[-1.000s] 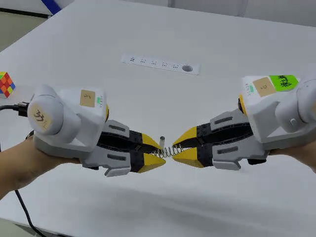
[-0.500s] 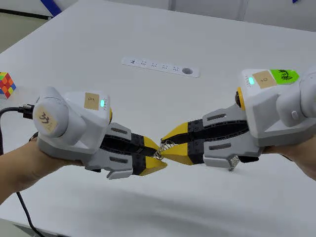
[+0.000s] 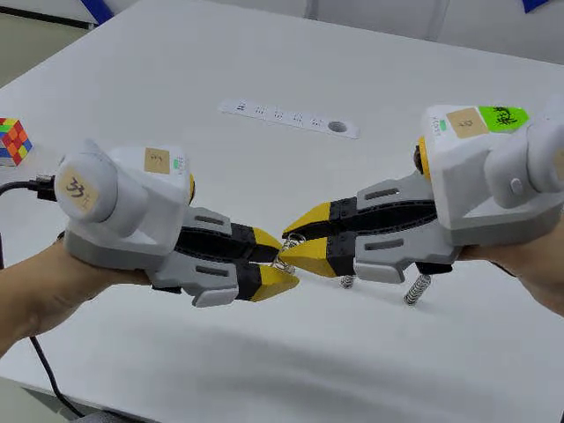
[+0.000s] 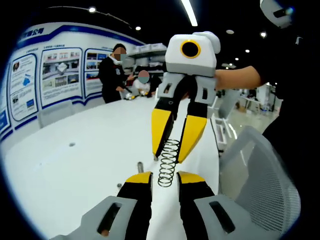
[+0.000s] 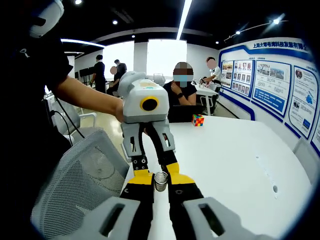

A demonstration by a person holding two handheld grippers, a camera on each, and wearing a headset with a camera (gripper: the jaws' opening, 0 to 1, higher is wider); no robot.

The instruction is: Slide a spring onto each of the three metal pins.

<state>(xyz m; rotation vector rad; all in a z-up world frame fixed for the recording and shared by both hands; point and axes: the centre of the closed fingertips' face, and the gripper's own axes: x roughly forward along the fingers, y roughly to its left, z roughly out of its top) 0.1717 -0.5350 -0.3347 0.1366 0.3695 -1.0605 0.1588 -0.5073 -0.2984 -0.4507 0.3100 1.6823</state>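
A short coil spring (image 3: pixel 282 262) hangs in the air between the two grippers above the white table (image 3: pixel 176 79). My left gripper (image 3: pixel 287 263) is shut on one end and my right gripper (image 3: pixel 283 247) on the other, tip to tip. In the left gripper view the spring (image 4: pixel 168 162) runs from my left gripper (image 4: pixel 164 176) up into the right gripper (image 4: pixel 168 159). The right gripper view looks down the spring (image 5: pixel 160 181), with my right gripper (image 5: pixel 160 179) around it. Two springs (image 3: pixel 347 282) (image 3: pixel 416 289) stand on the table under the right gripper. A bare pin (image 4: pixel 140 164) stands beside the jaws.
A white power strip (image 3: pixel 289 117) lies at the table's far middle. A colour cube (image 3: pixel 11 141) sits at the left edge, and a black cable (image 3: pixel 18 187) trails from the left gripper. A mesh chair (image 5: pixel 75 185) stands beside the table, with several people in the background.
The grippers have closed in and risen, so the spring between them is shorter and tilted. Two standing springs have come into sight under the right gripper. The bare pin is now hidden in the head view.
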